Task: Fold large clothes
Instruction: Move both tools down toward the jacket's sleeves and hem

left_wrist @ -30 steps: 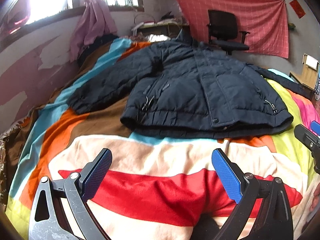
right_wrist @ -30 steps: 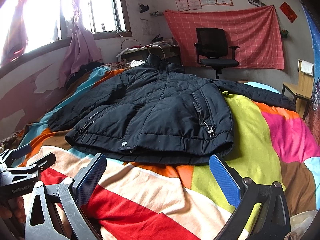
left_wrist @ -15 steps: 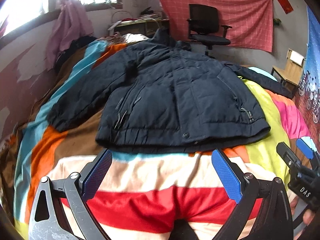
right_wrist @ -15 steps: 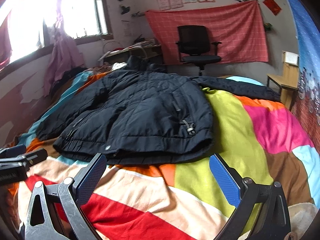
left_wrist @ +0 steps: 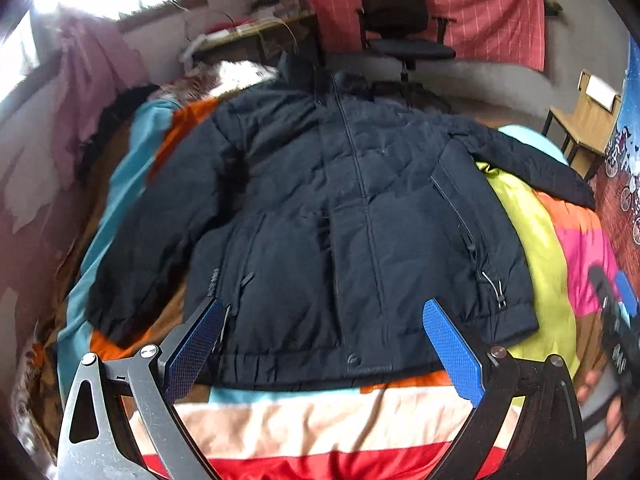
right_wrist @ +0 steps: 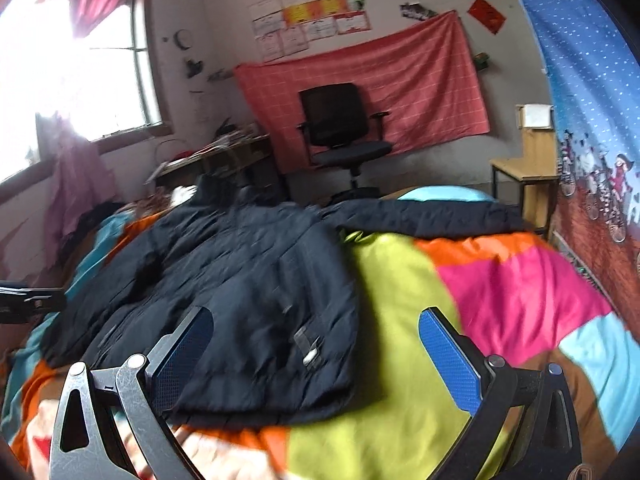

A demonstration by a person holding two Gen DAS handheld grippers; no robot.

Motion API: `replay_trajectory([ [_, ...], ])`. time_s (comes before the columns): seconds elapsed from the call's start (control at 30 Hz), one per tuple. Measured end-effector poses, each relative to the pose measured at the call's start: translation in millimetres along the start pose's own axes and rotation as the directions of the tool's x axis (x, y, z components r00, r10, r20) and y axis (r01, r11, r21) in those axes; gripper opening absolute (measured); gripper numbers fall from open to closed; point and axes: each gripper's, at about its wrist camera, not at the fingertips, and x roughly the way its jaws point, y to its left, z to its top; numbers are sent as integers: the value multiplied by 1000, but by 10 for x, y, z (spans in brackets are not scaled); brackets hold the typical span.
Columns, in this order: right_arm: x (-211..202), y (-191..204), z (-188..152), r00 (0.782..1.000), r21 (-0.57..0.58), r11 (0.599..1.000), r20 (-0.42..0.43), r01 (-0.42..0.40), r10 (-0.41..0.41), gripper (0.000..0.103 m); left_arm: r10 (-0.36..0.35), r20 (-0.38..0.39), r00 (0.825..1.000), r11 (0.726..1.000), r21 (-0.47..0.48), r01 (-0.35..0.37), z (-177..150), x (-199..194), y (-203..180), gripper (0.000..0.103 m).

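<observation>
A dark navy padded jacket (left_wrist: pixel 340 220) lies flat and zipped, front up, on a striped multicolour blanket (left_wrist: pixel 320 420), sleeves spread to both sides. My left gripper (left_wrist: pixel 324 344) is open and empty, over the jacket's bottom hem. The jacket also shows in the right wrist view (right_wrist: pixel 240 292). My right gripper (right_wrist: pixel 316 356) is open and empty, over the jacket's right bottom corner and the lime blanket patch (right_wrist: pixel 400 320). The right gripper shows blurred at the right edge of the left wrist view (left_wrist: pixel 616 320).
A black office chair (right_wrist: pixel 344 132) stands past the bed before a red cloth on the wall. A cluttered desk (right_wrist: pixel 216 160) is under the window. A wooden chair (right_wrist: pixel 528 168) stands at the right. Pink clothes (left_wrist: pixel 92 92) hang at the left wall.
Both grippers moved forward toward the jacket, from above the blanket's near stripes to over its hem. The right one also swung to the right. Both stayed open.
</observation>
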Motion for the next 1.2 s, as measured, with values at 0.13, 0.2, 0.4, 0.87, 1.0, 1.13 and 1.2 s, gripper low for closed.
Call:
replay_trajectory([
  [0.13, 467, -294, 334, 998, 106, 993, -6, 56, -56, 103, -16, -28, 999, 998, 59, 18, 468, 323, -77, 98],
  [0.2, 728, -479, 465, 997, 176, 982, -29, 74, -70, 103, -49, -14, 999, 996, 76, 50, 669, 496, -88, 98],
  [0.4, 1518, -1076, 711, 986, 302, 938, -48, 168, -161, 103, -183, 60, 981, 980, 92, 178, 1145, 1237, -62, 98],
  [0.87, 2649, -2235, 784, 946, 466, 825, -209, 319, -248, 103, -401, 123, 908, 898, -141, 416, 2151, 2852, -502, 97],
  [1.0, 2751, -2523, 783, 939, 522, 785, -255, 334, -230, 100, -397, 175, 901, 909, -57, 412, 2271, 2945, -802, 97],
  [1.13, 2859, -2676, 790, 939, 563, 757, -273, 331, -208, 90, -361, 164, 918, 932, 30, 361, 2245, 3089, -1008, 97],
  [1.2, 2928, -2768, 740, 942, 611, 722, -280, 323, -184, 72, -356, 135, 925, 934, 42, 354, 2180, 3247, -1047, 96],
])
